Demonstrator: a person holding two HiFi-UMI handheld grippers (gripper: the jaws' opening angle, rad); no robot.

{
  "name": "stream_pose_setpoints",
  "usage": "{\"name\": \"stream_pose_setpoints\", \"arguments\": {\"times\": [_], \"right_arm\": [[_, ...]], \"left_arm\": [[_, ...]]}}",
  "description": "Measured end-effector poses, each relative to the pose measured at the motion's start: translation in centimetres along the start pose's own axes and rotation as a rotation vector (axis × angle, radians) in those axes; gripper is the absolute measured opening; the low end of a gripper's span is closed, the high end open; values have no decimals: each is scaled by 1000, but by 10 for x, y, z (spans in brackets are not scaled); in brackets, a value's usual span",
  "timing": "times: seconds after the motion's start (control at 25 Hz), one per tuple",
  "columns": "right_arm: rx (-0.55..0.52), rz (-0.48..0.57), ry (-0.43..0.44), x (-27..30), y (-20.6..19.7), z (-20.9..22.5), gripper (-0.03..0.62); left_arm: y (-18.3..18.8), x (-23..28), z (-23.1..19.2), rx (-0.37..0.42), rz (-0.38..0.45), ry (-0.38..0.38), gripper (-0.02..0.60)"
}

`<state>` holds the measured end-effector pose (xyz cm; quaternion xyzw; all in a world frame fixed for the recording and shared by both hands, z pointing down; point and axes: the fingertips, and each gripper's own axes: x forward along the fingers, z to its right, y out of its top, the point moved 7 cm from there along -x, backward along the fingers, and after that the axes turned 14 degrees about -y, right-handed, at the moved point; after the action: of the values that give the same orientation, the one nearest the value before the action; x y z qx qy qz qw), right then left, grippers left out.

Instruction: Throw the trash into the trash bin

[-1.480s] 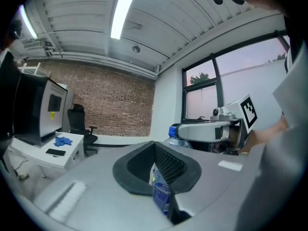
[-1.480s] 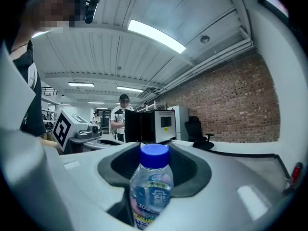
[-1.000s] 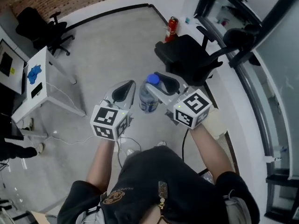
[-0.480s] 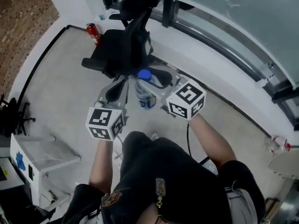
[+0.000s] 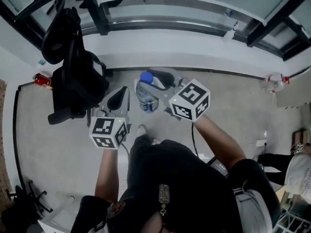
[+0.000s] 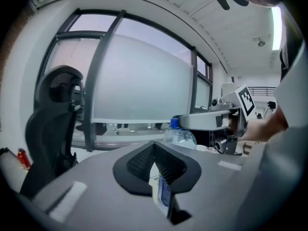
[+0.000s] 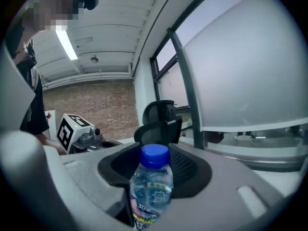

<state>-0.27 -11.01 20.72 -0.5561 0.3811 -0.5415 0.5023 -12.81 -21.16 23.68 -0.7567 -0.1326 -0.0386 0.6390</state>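
Since a second ago, head view has swung from open floor to the window wall [image 5: 194, 42]. Carry step: right gripper [image 5: 154, 83] clamped on the upright water bottle [image 7: 150, 189], no bin in sight, so next find it and release over it. Left gripper [image 6: 156, 166] jaws nearly together on a thin white-and-blue scrap [image 6: 163, 196], unidentified.
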Motion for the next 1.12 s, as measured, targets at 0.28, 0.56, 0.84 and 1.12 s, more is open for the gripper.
{"name": "stream_pose_setpoints", "arguments": {"times": [0.28, 0.56, 0.84, 1.12], "right_arm": [[43, 10, -285, -24, -39, 53, 186], [142, 0, -523, -83, -17, 127, 184], [187, -3, -607, -139, -41, 186, 184], [207, -9, -481, -182, -82, 276, 184]], "left_arm": [[-32, 85, -7, 79, -45, -278, 3], [-5, 166, 14, 68, -150, -432, 3], [-24, 231, 48, 64, -251, -449, 3], [-56, 313, 105, 57, -320, -315, 3]]}}
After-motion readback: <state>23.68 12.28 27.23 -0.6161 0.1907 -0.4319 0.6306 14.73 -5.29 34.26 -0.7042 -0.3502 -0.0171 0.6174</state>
